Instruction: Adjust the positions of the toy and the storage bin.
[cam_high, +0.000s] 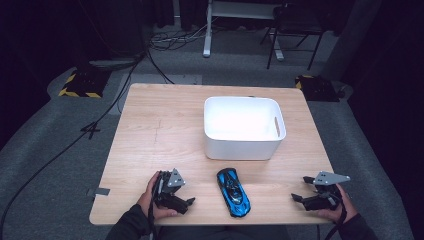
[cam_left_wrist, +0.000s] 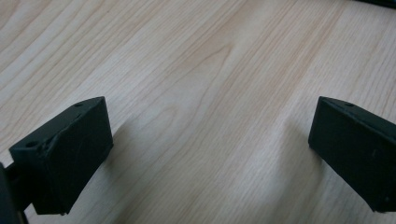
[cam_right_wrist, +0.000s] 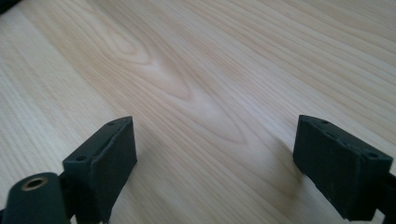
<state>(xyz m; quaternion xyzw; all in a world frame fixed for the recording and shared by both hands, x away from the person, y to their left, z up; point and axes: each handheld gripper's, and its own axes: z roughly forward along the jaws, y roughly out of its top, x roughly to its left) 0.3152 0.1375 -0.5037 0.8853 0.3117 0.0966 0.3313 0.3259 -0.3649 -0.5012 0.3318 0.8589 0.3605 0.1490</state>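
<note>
Here, a wooden table (cam_high: 150, 130) is seen from above, standing on grey floor. A white bin (cam_high: 243, 142) is set on the right half of the table, toward the far side, with its opening upward. A blue toy car (cam_high: 233, 192) is laid near the near edge, roughly in the middle, just in front of the bin and apart from it, its length running near to far. The left gripper (cam_high: 189, 202) is held at the near left, close beside the car, not touching it. The right gripper (cam_high: 298, 192) is held at the near right corner, farther from the car. Both grippers' jaws are spread wide, with only bare wood between them.
</note>
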